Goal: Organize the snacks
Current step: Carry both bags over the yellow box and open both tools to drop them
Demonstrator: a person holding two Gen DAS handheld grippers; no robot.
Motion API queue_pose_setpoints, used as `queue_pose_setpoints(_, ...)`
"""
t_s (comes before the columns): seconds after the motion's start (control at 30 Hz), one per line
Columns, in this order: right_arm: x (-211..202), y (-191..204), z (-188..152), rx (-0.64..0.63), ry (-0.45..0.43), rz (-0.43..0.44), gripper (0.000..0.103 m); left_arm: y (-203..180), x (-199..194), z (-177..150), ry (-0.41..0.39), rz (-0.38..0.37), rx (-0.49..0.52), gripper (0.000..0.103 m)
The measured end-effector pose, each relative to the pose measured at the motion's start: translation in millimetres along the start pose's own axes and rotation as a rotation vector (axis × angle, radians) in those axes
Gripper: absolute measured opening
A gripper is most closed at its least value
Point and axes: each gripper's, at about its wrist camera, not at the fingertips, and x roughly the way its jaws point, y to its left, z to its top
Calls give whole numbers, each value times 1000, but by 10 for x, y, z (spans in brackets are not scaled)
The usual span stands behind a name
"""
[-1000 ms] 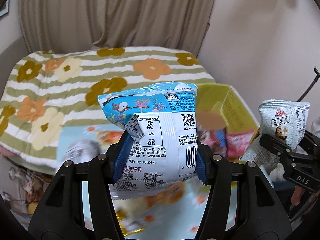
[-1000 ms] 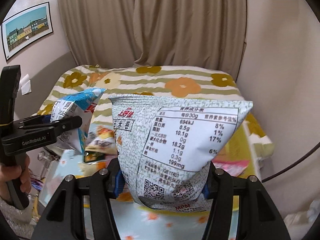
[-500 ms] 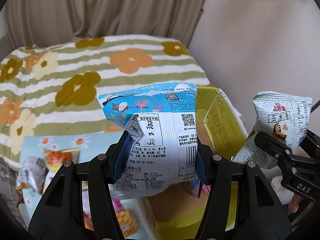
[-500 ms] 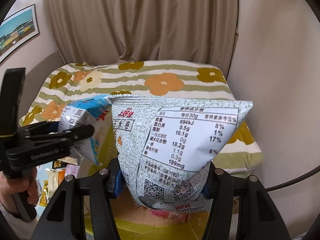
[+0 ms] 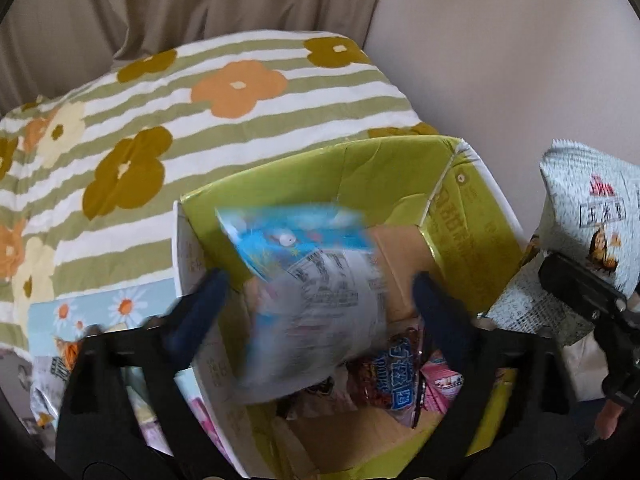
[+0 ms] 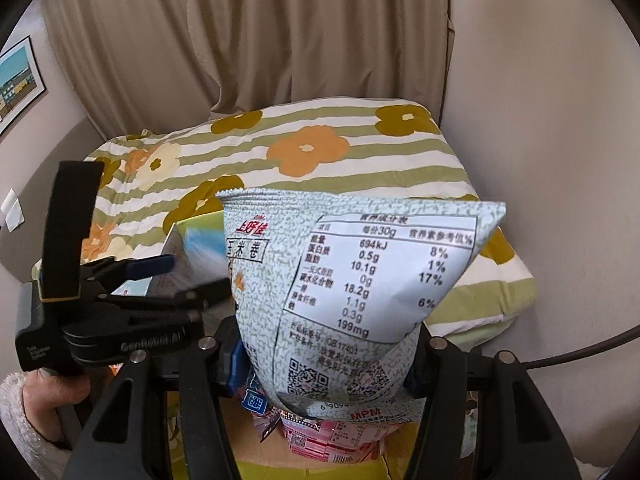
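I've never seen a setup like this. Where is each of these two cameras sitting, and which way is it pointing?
Left wrist: rides on the left gripper, looking forward and down into the yellow box; its fingers stand apart around a blurred blue bag.
Right wrist: rides on the right gripper, facing the bed; its fingers clamp a pale green bag; a hand shows.
Shared: both see the bed, the box, both bags and the other gripper.

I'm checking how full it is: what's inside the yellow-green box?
The yellow-green box holds a dark red packet, a pink packet and bare cardboard floor. The blurred blue bag covers the rest.
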Motion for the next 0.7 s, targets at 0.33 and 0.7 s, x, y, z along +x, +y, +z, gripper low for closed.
queue_pose_setpoints(0.33,212,-67,-50,21,80,9,54,203,-127,-250,20,22,-30,97)
queue_pose_setpoints(0.7,583,-38,73,26,163,-18,80,426,-456,-472,-1,31,-112,97)
